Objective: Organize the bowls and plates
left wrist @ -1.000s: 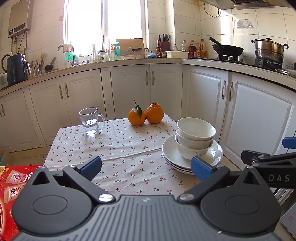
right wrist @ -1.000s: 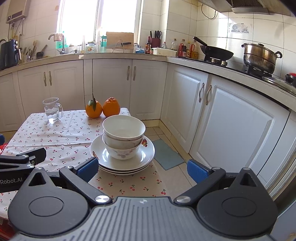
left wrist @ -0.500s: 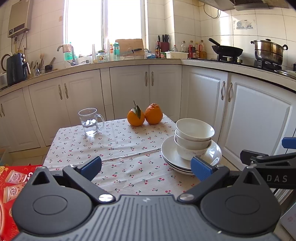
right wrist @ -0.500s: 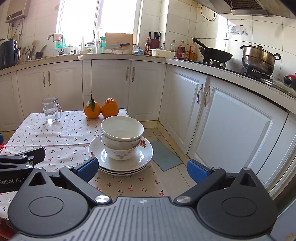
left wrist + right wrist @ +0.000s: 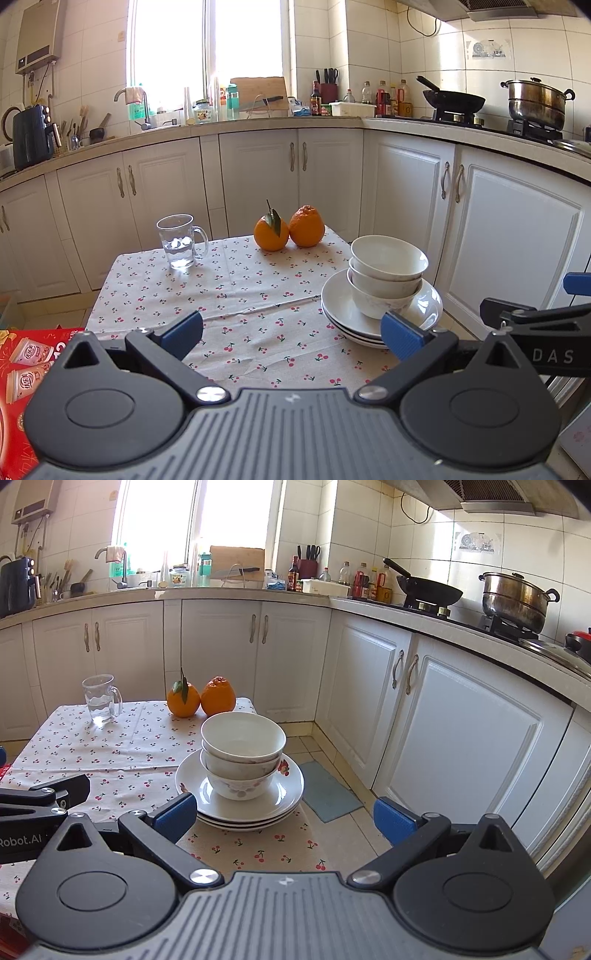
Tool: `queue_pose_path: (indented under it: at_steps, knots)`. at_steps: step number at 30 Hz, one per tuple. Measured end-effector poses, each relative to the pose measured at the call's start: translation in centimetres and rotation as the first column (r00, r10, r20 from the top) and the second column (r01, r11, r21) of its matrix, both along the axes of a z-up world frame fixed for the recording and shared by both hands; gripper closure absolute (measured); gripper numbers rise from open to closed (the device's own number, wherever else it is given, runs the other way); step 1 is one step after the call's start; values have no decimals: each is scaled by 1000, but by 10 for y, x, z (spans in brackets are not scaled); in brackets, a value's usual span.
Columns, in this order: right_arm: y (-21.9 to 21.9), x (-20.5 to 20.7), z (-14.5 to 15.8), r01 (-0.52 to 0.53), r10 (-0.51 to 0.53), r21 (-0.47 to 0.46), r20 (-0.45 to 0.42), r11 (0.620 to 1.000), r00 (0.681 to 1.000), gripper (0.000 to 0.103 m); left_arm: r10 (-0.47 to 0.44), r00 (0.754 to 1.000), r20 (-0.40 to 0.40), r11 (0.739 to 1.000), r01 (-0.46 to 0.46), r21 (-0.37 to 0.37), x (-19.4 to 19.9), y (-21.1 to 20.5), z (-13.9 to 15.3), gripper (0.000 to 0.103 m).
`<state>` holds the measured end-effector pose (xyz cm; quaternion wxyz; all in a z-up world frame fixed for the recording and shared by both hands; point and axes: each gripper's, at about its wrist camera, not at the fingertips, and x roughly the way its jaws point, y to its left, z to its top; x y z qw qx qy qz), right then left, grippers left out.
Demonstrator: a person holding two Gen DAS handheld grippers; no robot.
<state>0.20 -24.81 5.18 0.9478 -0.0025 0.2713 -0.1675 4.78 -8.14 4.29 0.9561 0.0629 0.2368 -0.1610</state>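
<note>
Three white bowls (image 5: 386, 273) (image 5: 242, 751) are nested on a stack of white plates (image 5: 334, 308) (image 5: 291, 786) at the right edge of the cherry-print table (image 5: 229, 288) (image 5: 110, 746). My left gripper (image 5: 291, 334) is open and empty, low over the table's near edge, left of the stack. My right gripper (image 5: 282, 818) is open and empty, just in front of the stack; its left fingertip (image 5: 175, 812) is near the plates' front rim. Neither gripper touches the dishes.
A glass mug (image 5: 181, 240) with water stands at the far left of the table. Two oranges (image 5: 286, 230) sit at the far edge. A red box (image 5: 22, 365) lies at the left. White cabinets (image 5: 461, 731) and tiled floor lie right of the table.
Both grippers have drifted slightly, so the dish stack sits a little further left in each view. Both stay open and empty. The dishes have not moved.
</note>
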Motion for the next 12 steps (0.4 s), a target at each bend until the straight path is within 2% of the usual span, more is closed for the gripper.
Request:
queue_pose_path:
  at_steps: [12]
  knots:
    - [0,1,1,3,-3,-7,-2,1000,1000,0,-2,1000,-9,1000,2,-3,2,1,0,1]
